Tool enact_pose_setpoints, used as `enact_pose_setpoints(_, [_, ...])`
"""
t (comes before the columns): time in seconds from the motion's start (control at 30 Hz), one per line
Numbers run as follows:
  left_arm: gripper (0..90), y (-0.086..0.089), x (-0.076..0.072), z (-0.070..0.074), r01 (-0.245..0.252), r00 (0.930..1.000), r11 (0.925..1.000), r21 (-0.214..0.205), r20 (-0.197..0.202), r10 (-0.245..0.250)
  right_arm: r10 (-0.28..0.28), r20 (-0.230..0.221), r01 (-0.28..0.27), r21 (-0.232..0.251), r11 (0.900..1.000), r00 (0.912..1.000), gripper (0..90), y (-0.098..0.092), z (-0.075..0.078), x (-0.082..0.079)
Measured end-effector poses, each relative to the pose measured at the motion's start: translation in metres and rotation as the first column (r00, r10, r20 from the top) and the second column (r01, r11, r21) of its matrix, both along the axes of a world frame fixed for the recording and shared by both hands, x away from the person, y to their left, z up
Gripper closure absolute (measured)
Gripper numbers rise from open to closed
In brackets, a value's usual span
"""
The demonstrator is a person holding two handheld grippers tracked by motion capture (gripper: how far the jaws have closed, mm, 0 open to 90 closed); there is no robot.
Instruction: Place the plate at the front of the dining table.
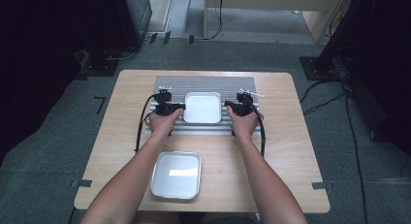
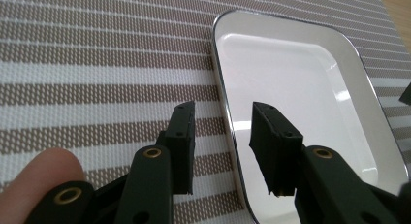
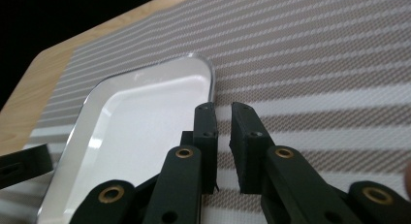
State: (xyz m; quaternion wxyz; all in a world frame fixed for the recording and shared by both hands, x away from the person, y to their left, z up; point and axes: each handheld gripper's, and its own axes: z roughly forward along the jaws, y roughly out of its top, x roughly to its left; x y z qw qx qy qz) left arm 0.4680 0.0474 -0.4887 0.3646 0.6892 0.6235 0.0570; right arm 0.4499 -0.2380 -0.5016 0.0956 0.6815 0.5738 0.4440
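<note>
white glossy rounded tray (image 1: pixel 202 107) on striped woven mat (image 1: pixel 242 83) | left claw (image 2: pixel 223 136) wide, straddling rim | right claw (image 3: pixel 223 132) narrow, beside rim

We see the left gripper (image 1: pixel 177 106) and right gripper (image 1: pixel 230 105) flanking a white tray (image 1: pixel 202 107) on the striped mat (image 1: pixel 206 82).

Light wooden table (image 1: pixel 286 151) with rounded corners, standing on grey carpet. Across its far half, a striped grey-and-white mat (image 1: pixel 203 83) lying flat. On the mat's middle, a shiny rectangular metal tray (image 1: pixel 202 107), empty. Near the front edge, directly on the bare wood, a second metal tray (image 1: pixel 176 174), also empty, well apart from the first.
</note>
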Motion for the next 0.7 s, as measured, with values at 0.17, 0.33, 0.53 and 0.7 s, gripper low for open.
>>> enact_pose_setpoints(0.17, [66.9,-0.006,-0.002,-0.002,0.004,0.9996,0.9998,0.020,-0.027,-0.003,0.033,-0.023,-0.032,0.042,0.9986,0.9992,80.8,0.006,-0.007,-0.006])
enact_pose_setpoints(0.33, [74.9,-0.017,-0.002,-0.007,0.045,0.9969,0.9981,0.041,-0.066,-0.042,0.042,-0.051,-0.041,0.021,0.9989,0.9978,87.6,0.014,-0.012,-0.005])
enact_pose_setpoints(0.53, [81.3,-0.020,0.004,-0.008,0.017,0.9979,0.9982,0.057,-0.063,-0.013,-0.010,-0.059,0.012,0.037,0.9993,0.9982,89.4,0.014,-0.012,-0.001])
enact_pose_setpoints(0.7, [85.0,-0.025,0.011,-0.006,0.012,0.9986,0.9960,0.089,-0.052,-0.007,-0.040,-0.065,0.041,0.014,0.9990,0.9971,89.8,0.017,-0.010,0.006])
